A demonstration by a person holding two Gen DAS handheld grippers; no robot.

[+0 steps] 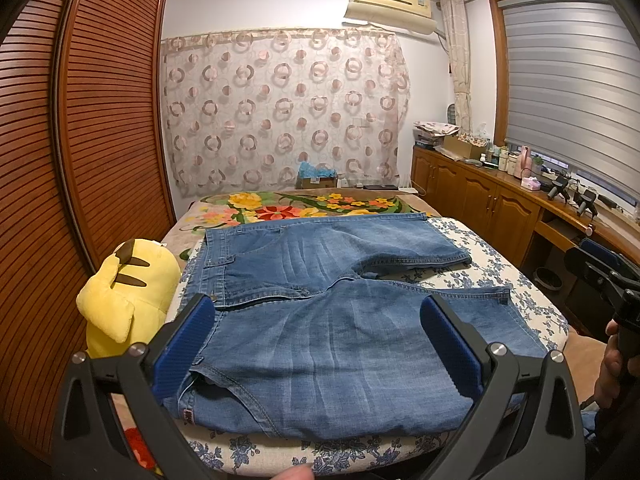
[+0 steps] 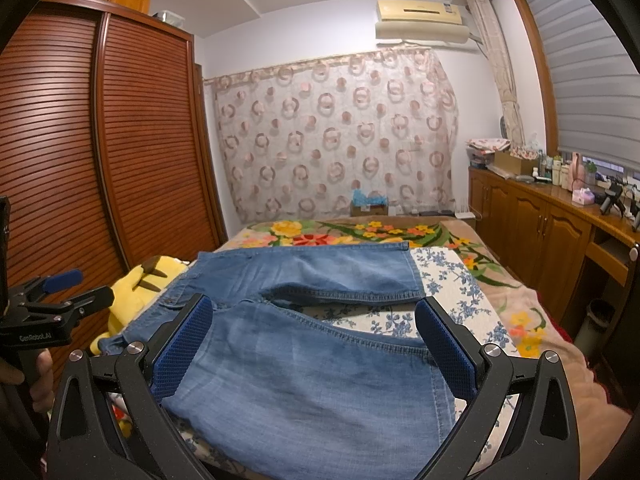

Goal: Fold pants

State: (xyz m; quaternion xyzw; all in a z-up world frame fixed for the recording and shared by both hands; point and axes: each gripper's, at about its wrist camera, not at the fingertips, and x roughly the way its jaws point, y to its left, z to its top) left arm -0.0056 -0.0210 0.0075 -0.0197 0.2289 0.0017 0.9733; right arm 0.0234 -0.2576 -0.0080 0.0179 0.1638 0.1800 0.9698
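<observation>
Blue denim pants [image 1: 320, 292] lie flat on a blue-flowered white cushion [image 1: 496, 268], waistband to the left and both short legs spread apart toward the right. The pants also show in the right wrist view [image 2: 304, 368]. My left gripper [image 1: 316, 312] is open and empty, hovering over the near waist part. My right gripper [image 2: 316, 312] is open and empty, hovering over the near leg and its hem. The left gripper also shows at the left edge of the right wrist view [image 2: 60, 288], and the right gripper at the right edge of the left wrist view [image 1: 608, 272].
A yellow plush toy [image 1: 124, 292] lies left of the pants against the slatted wooden wardrobe [image 1: 80, 140]. A flowered blanket [image 1: 304, 204] covers the bed behind. A wooden cabinet [image 1: 492, 196] with bottles runs along the right under the window.
</observation>
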